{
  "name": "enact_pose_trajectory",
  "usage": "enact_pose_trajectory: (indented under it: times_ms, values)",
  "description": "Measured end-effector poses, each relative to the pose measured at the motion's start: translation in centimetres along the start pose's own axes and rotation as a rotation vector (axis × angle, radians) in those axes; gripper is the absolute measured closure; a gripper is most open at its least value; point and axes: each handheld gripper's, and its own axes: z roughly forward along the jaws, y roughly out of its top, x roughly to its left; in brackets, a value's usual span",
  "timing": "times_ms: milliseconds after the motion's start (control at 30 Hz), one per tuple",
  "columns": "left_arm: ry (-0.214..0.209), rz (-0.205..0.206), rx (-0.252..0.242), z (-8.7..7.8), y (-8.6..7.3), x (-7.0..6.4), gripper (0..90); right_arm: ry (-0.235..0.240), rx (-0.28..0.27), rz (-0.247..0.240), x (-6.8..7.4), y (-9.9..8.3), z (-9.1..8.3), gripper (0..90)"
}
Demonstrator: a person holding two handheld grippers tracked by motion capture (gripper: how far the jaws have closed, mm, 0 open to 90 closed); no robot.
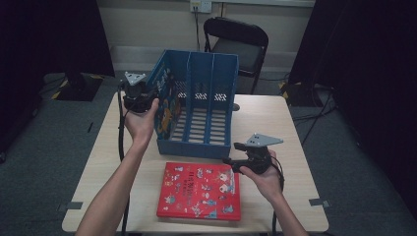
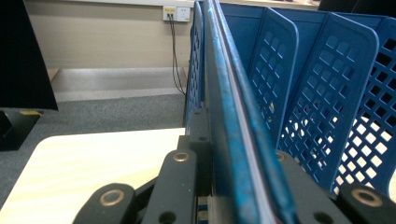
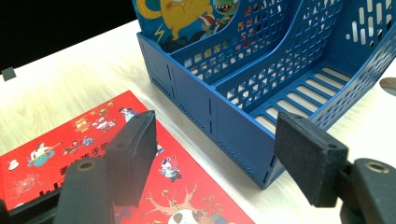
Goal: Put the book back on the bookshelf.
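1. Blue file rack (image 1: 196, 105): rigid plastic, three slots, perforated dividers, slatted floor. It stands mid-table toward the far edge, open top up.
2. Blue picture book (image 1: 164, 110): thin hardcover with a glossy cartoon cover, standing on edge in the rack's leftmost slot.
3. Left gripper (image 1: 136, 94): jaws clenched on the blue book's upper edge, at the rack's far-left corner.
4. Red book (image 1: 200, 190): flat rectangular hardcover with small printed figures, lying near the table's near edge just in front of the rack, not touching it.
5. Right gripper (image 1: 231, 160): jaws released, nothing between them; it hovers over the red book's far-right corner, close to the rack's front wall.
6. Around: pale wood-grain table (image 1: 275, 123), black folding chair (image 1: 238, 42) behind the far edge, grey carpet, wall socket.
7. Left gripper view: the book's (image 2: 233, 140) spine edge-on, scuffed blue, pinched between black jaws.
8. Right gripper view: matte jaw pads spread wide, red cover (image 3: 56, 154) and rack front (image 3: 219, 116) between them.
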Motion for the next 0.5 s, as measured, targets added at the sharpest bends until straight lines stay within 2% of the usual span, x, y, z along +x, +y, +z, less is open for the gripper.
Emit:
enact_pose_trajectory:
  times_ms: [167, 267, 400, 467, 500]
  values:
    - [-0.010, 0.031, 0.018, -0.1, -0.7, 0.4, 74.0, -0.001, 0.001, 0.000, 0.0, 0.0, 0.0, 30.1]
    - [-0.064, 0.008, 0.014, -0.5, -1.4, 1.0, 71.7, -0.001, 0.001, 0.000, 0.0, 0.0, 0.0, 30.1]
    - [-0.083, 0.019, 0.009, -1.0, -2.3, 1.2, 69.2, -0.002, 0.007, 0.000, 0.0, -0.1, 0.1, 30.1]
    - [-0.118, 0.004, 0.018, -1.5, -3.1, 1.4, 68.5, -0.001, 0.010, -0.001, 0.0, -0.1, 0.2, 30.1]
    - [-0.118, 0.004, 0.018, -1.5, -3.1, 1.4, 68.4, -0.001, 0.009, 0.000, 0.0, -0.1, 0.2, 30.1]
